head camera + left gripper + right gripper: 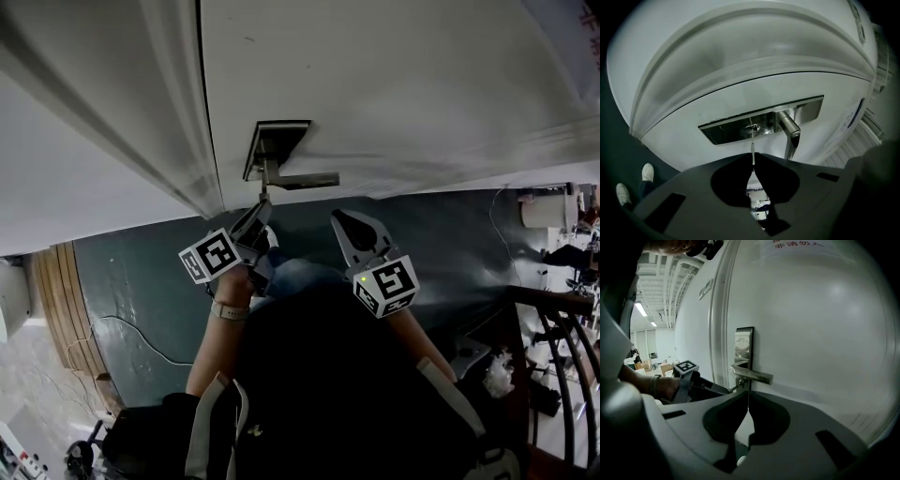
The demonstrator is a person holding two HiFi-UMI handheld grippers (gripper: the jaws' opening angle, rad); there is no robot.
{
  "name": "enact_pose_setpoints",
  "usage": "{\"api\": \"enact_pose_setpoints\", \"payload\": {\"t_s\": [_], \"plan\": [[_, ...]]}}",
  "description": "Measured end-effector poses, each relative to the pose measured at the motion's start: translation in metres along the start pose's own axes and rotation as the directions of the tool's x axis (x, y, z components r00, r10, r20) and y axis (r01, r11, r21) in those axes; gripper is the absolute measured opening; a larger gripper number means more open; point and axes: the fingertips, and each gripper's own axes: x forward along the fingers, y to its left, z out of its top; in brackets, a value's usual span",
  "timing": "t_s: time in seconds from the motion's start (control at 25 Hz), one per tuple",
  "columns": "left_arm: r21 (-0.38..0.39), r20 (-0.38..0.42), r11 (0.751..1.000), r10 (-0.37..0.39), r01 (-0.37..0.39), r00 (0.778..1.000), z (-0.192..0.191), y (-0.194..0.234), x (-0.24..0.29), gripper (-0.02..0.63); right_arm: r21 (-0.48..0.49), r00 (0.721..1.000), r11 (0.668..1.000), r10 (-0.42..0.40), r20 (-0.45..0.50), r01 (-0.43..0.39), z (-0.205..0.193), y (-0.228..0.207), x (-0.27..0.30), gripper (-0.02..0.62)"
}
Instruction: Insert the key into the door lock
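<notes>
A steel lock plate with a lever handle sits on the white door. My left gripper is just below the handle, shut on a thin metal key. The key's tip meets the round keyhole in the lock plate, left of the handle; how deep it sits is unclear. My right gripper hangs to the right, below the handle and apart from the door, shut with nothing in it. In the right gripper view its closed jaws face the handle and the left gripper.
The door frame runs along the left of the lock. Below lies dark grey floor with a thin cable. A wooden board stands at the left, and a railing at the lower right. The person's shoes show beneath the door.
</notes>
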Motion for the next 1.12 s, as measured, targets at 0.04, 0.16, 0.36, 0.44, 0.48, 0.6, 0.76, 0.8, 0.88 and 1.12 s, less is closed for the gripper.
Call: {"api": "enact_pose_setpoints", "payload": {"t_s": [0.04,0.16,0.36,0.44,0.48,0.6,0.76,0.8,0.88,1.12], "plan": [[0.0,-0.004,1.0,-0.001,0.001,1.0,-0.001,0.0,0.0,0.027,0.0,1.0,1.0,0.0,-0.001,0.0,0.0,0.0,0.001,0.017],[-0.004,-0.01,1.0,-0.005,0.005,1.0,-0.003,-0.002,-0.001,0.026,0.001,1.0,1.0,0.0,-0.002,0.0,0.0,0.001,0.002,0.017],[0.001,-0.001,1.0,-0.021,0.021,1.0,0.001,-0.005,-0.003,0.028,0.005,1.0,1.0,0.0,-0.004,0.0,0.0,0.003,0.003,0.017],[0.006,-0.001,1.0,-0.023,0.023,1.0,0.004,-0.006,-0.002,0.028,0.006,1.0,1.0,0.0,-0.006,0.0,0.0,0.003,0.004,0.017],[0.007,-0.003,1.0,-0.022,0.022,1.0,0.005,-0.006,-0.001,0.026,0.005,1.0,1.0,0.0,-0.006,0.0,0.0,0.004,0.004,0.017],[0.003,-0.008,1.0,-0.02,0.02,1.0,0.005,-0.006,0.001,0.028,0.005,1.0,1.0,-0.001,-0.006,0.001,0.001,0.004,0.006,0.017],[-0.01,-0.012,1.0,-0.023,0.023,1.0,0.004,-0.007,0.004,0.028,0.006,1.0,1.0,-0.003,-0.003,0.003,0.004,0.004,0.007,0.017],[-0.013,-0.009,1.0,-0.022,0.022,1.0,0.004,-0.007,0.004,0.028,0.006,1.0,1.0,-0.003,-0.003,0.003,0.004,0.004,0.008,0.017],[-0.016,0.002,1.0,-0.016,0.016,1.0,0.005,-0.007,0.004,0.028,0.006,1.0,1.0,-0.001,-0.002,0.001,0.005,0.004,0.009,0.017],[-0.006,0.047,1.0,0.022,-0.022,0.999,0.007,-0.008,0.0,0.027,0.005,1.0,1.0,0.005,0.002,-0.005,0.007,0.006,0.011,0.017]]}}
